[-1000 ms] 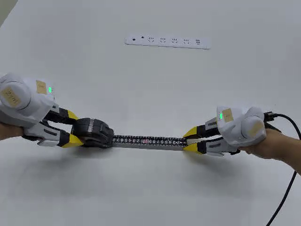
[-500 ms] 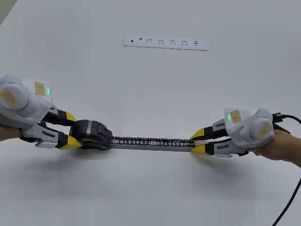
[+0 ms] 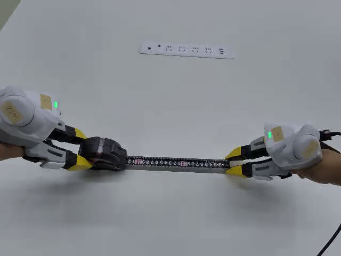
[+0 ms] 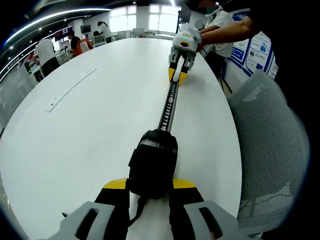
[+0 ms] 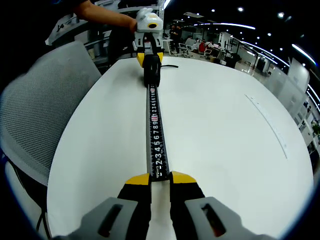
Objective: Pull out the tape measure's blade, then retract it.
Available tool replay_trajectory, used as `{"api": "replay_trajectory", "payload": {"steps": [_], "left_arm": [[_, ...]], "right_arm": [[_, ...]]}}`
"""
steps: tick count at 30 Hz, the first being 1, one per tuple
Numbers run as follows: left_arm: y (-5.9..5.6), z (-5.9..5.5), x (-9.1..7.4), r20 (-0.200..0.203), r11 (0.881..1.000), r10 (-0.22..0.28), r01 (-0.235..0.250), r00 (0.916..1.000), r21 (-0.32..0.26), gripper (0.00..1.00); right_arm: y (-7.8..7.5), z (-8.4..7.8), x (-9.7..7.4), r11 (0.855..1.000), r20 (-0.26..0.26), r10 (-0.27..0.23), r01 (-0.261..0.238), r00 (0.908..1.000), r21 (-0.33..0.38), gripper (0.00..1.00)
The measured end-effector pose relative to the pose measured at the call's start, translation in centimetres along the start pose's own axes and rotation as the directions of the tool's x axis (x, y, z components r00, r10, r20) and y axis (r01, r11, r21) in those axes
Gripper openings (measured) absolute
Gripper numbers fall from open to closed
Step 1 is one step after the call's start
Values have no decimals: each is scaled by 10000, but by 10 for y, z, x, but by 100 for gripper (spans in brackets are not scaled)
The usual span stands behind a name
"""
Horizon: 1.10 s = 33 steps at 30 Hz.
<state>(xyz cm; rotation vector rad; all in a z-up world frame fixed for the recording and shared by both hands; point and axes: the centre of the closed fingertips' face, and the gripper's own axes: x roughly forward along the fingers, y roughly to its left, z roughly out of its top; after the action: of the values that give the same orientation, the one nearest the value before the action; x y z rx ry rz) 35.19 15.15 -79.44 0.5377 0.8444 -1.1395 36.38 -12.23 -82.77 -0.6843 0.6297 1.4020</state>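
The left tongs (image 3: 81, 148) are pressed onto the black tape measure case (image 3: 106, 153), one yellow tip on each flank; the case sits on the white surface (image 3: 170, 101) at the near left of the head view. The blade (image 3: 178, 162) leaves the case in a straight line and runs low along the surface toward the right; whether it touches the surface cannot be told; the printed numerals face up. The right tongs (image 3: 233, 163) pinch the free end of the blade between their yellow tips; the right gripper view shows the numerals starting at those tips and the blade running away to the case held in the left tongs. A grey mesh chair (image 4: 270, 150) stands just beside the edge of the surface. Farther back, a white power strip (image 3: 186, 50) lies flat on the surface, well apart from the blade.
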Motion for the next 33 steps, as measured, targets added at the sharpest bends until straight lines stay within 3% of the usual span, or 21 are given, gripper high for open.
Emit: {"api": "replay_trajectory", "payload": {"steps": [4,17,24,33], "left_arm": [[0,1,0,-24,10000,-7,7,10000,-35,27],[0,1,2,-153,9995,154,-150,9998,268,28],[0,1,2,-175,9994,259,-255,9995,216,28],[-1,-4,-5,101,9983,531,-528,9985,-241,31]], "right_arm": [[3,-1,-1,9999,-18,75,-75,10000,141,12],[4,-4,0,9994,-579,-49,28,9983,-356,14],[2,-5,-1,9999,-489,-135,134,9987,-29,15],[4,-8,-4,9993,-476,-348,355,9983,150,21]]}}
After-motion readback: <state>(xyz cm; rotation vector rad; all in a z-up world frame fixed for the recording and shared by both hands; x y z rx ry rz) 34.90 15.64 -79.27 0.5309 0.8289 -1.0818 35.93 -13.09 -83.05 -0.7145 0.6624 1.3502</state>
